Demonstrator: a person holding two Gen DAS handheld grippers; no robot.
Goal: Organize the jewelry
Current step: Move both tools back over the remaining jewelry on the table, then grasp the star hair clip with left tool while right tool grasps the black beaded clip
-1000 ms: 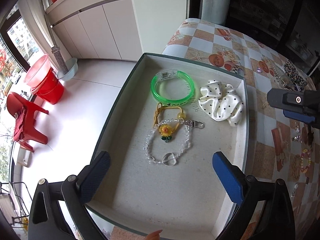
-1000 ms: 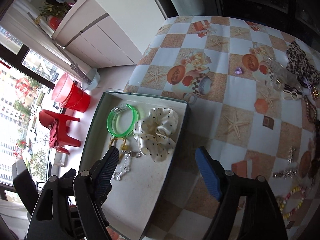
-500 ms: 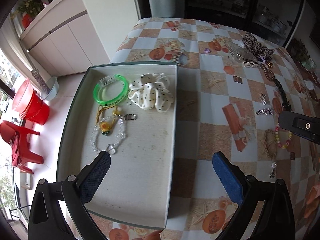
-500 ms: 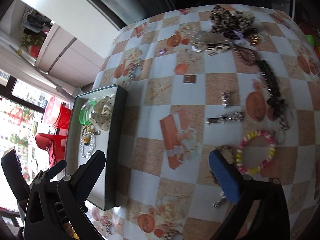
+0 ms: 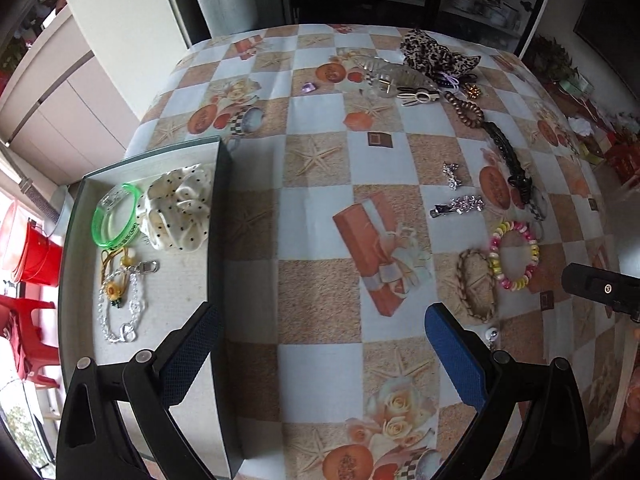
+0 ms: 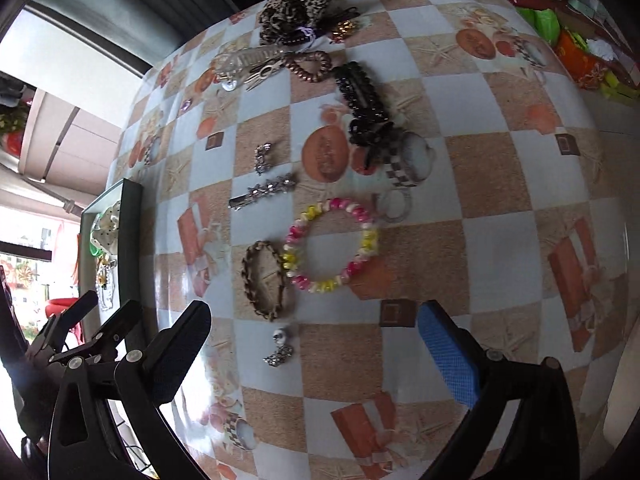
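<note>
A grey tray (image 5: 224, 216) at the table's left holds a green bangle (image 5: 114, 216), a white dotted scrunchie (image 5: 180, 212), a clear bead bracelet (image 5: 120, 316) and a yellow flower charm (image 5: 112, 290). My left gripper (image 5: 320, 356) is open and empty above the tray's right wall. My right gripper (image 6: 314, 352) is open and empty, just in front of a pink-yellow bead bracelet (image 6: 332, 244), a braided brown bracelet (image 6: 266, 278) and a small earring (image 6: 280, 346). The tray's edge (image 6: 132, 248) shows at left in the right wrist view.
Silver hair clips (image 6: 264, 192), a black claw clip (image 6: 360, 100), brown beads (image 6: 310, 66), a clear clip (image 6: 244, 60) and a leopard scrunchie (image 6: 288, 12) lie further back on the checkered tablecloth (image 5: 312, 152). The right gripper's body (image 5: 600, 288) shows at right in the left wrist view.
Both grippers have swung right, away from the tray. The right one has come close over the loose bracelets; the left one now looks across the table middle. Both stay open.
</note>
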